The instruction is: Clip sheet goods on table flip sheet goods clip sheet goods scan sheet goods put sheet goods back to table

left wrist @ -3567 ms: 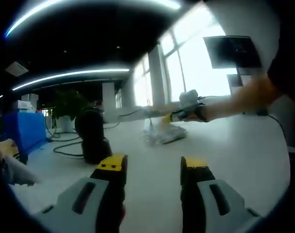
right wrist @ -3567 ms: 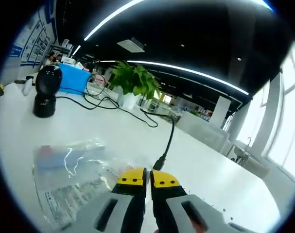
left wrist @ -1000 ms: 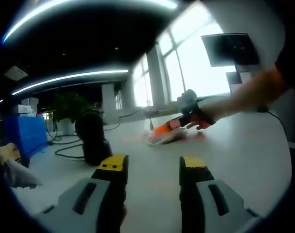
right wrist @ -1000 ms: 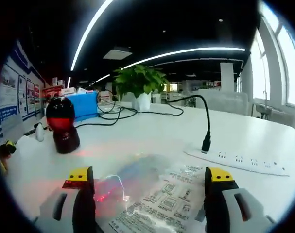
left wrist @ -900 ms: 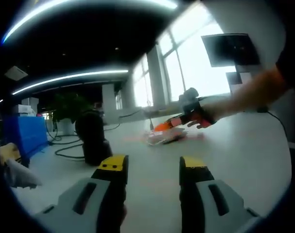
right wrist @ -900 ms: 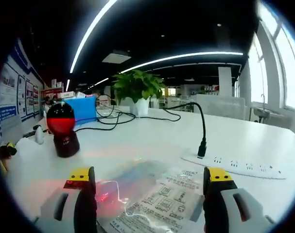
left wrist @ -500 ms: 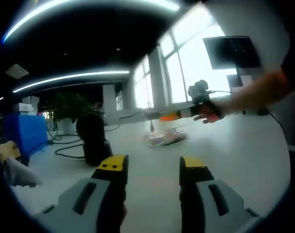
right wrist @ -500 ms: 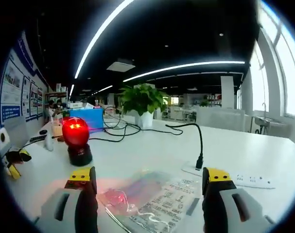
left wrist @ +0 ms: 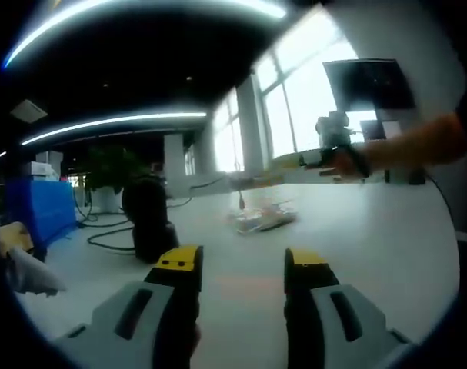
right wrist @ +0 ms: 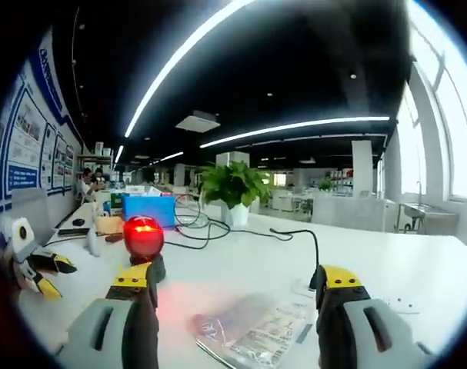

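The sheet goods, a clear plastic bag (right wrist: pixel 256 330) with printed paper inside, lies flat on the white table (right wrist: pixel 241 269) below my right gripper (right wrist: pixel 235 280). The right gripper hangs above it, jaws wide open and empty. A black scanner (right wrist: pixel 144 240) glowing red stands beyond the bag, to the left. In the left gripper view the same bag (left wrist: pixel 262 220) lies far off, and the scanner (left wrist: pixel 148 223) stands nearer on the left. My left gripper (left wrist: pixel 241 261) is open and empty low over the table. A person's hand holds the right gripper (left wrist: pixel 325 156) in the air above the bag.
A potted plant (right wrist: pixel 233 188), a blue box (right wrist: pixel 148 207) and loose black cables (right wrist: pixel 202 227) sit at the back of the table. A gooseneck cable (right wrist: pixel 314 246) rises beside the bag from a white power strip (right wrist: pixel 398 304). A monitor (left wrist: pixel 371 84) hangs by the windows.
The right gripper, shut on the bag 3.6 s ago, has opened, let it go and risen away. The bag stays on the table. The left gripper has held still.
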Tool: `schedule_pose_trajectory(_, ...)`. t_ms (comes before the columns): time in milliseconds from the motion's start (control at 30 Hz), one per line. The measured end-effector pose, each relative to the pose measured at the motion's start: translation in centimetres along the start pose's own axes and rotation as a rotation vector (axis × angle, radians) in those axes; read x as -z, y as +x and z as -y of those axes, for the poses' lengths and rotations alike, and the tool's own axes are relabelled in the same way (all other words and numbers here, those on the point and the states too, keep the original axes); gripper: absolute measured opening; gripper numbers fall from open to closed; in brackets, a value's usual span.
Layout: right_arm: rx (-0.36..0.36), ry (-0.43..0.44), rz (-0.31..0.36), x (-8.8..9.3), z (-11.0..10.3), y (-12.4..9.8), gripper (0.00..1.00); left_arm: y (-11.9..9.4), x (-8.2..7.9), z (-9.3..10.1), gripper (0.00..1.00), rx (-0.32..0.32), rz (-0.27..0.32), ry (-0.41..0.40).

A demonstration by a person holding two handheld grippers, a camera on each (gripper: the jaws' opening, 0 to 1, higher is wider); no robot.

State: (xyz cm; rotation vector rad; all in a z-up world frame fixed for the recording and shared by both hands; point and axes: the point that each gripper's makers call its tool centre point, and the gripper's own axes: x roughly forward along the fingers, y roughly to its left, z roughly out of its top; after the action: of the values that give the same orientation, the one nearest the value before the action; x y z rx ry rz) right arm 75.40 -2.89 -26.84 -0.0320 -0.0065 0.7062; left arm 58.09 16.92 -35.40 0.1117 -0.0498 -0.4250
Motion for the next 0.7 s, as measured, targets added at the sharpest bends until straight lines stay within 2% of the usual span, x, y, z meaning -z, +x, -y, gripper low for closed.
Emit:
schedule_pose_trajectory(167, 0.012, -0.022, 0.006, -1.6, -0.6, -2.9, 0.77, -0.1, -0.2, -0.2, 0.35, -0.009, 0.006, -0.014)
schedule_pose_trajectory(300, 0.043, -0.025, 0.044, -3.4, -0.7, -6.0, 0.77, -0.1, -0.2, -0.7, 0.35, -0.027, 0.010, -0.041)
schedule_pose_trajectory(400, 0.059, -0.031, 0.049, -3.5, -0.7, -7.4, 0.76, -0.1, -0.2, -0.8, 0.36, -0.029, 0.010, -0.045)
schedule_pose_trajectory(467, 0.074, -0.035, 0.045, -3.2, -0.3, -8.0, 0.75, -0.3, -0.8, -0.7, 0.36, -0.019, 0.045, -0.073)
schedule_pose_trajectory(533, 0.089, -0.047, 0.041, -3.1, 0.0, -8.5, 0.75, -0.4, -0.8, -1.0, 0.36, -0.031, 0.045, -0.081)
schedule_pose_trajectory(600, 0.107, -0.022, 0.060, -3.4, 0.7, -9.6, 0.74, -0.4, -0.8, -1.1, 0.36, -0.033, 0.045, -0.090)
schedule_pose_trajectory(700, 0.122, -0.019, 0.071, -3.5, 0.9, -11.4, 0.74, -0.3, -0.7, -0.6, 0.36, -0.026, 0.034, -0.073)
